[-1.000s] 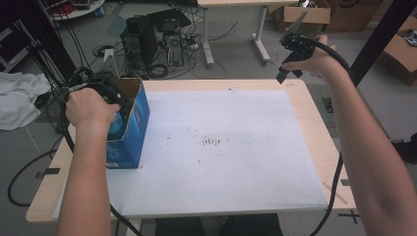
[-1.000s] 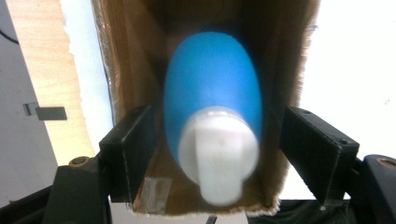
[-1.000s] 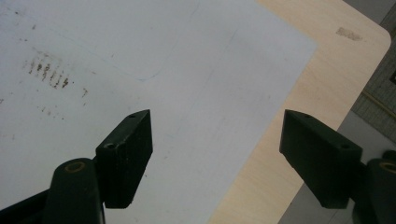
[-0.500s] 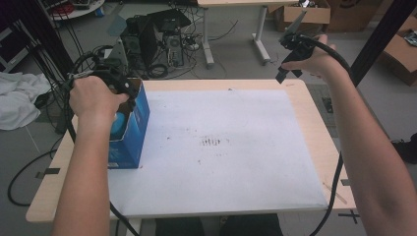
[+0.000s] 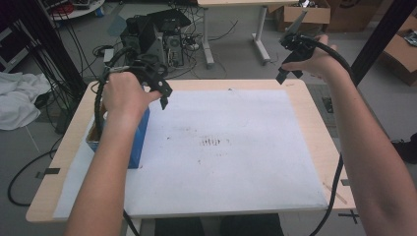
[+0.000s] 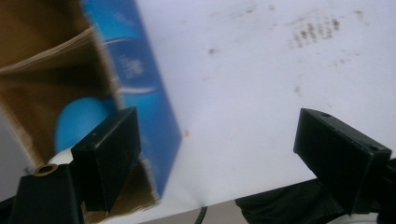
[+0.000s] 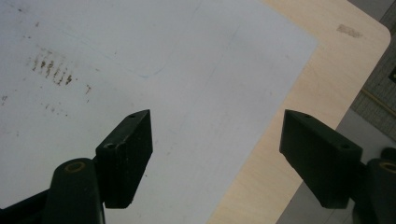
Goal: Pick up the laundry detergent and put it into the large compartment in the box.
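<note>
Blue cardboard box (image 5: 139, 140) stands at the left edge of the white sheet (image 5: 236, 157) on the wooden table (image 5: 314, 128), open at the top; we see its brown inner walls and a blue rounded object (image 6: 77, 123) inside, too blurred to identify. We note the left gripper (image 5: 162, 93) held above the box's far end, raised clear of it. In the left gripper view its jaws stand wide apart with nothing between them: one jaw sits over the box's open mouth and blue side wall, the other over bare sheet, and the box does not touch either. At mid-sheet we record a cluster of small dark smudges (image 5: 212, 142). Moving right, the right gripper (image 5: 290, 59) hangs above the table's far right corner, well apart from the box. Its jaws are likewise spread wide and empty, framing the sheet's edge and a strip of bare wood. Cables trail from both grippers.
</note>
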A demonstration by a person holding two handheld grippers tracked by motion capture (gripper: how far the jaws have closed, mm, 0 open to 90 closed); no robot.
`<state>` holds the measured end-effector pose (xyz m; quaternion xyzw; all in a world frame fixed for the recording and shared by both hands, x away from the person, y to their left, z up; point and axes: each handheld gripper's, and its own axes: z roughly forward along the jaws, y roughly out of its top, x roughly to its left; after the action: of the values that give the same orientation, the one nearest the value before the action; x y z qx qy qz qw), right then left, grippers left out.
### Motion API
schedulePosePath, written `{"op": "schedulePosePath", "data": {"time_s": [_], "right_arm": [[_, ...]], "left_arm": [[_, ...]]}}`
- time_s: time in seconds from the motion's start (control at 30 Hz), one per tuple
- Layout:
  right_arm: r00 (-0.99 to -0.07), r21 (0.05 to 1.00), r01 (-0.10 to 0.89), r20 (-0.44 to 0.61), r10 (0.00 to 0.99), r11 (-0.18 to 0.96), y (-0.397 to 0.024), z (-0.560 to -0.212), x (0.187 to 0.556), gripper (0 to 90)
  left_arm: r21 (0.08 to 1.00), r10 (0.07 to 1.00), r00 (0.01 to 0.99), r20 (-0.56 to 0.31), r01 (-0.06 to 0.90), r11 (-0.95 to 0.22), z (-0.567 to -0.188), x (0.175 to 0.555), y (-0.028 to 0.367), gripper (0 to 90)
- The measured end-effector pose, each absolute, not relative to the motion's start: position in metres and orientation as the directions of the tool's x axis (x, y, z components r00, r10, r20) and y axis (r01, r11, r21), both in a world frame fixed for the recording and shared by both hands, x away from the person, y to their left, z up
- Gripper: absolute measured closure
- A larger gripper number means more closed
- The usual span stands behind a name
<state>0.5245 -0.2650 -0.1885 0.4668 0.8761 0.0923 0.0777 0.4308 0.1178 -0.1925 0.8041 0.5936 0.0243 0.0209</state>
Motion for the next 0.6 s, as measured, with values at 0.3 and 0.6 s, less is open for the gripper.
{"op": "schedulePosePath", "data": {"time_s": [0.3, 0.6], "right_arm": [[-0.539, 0.233, 0.812, -0.05, 0.841, 0.535, -0.269, -0.188, 0.522, 25.8], [-0.542, 0.233, 0.81, -0.05, 0.839, 0.538, -0.269, -0.188, 0.521, 25.8]], "left_arm": [[0.053, 0.911, 0.412, 0.0, 0.91, -0.412, -0.206, 0.429, 0.061, 15.5], [0.043, 0.865, 0.501, -0.007, 0.865, -0.5, -0.224, 0.425, 0.019, 14.9]]}}
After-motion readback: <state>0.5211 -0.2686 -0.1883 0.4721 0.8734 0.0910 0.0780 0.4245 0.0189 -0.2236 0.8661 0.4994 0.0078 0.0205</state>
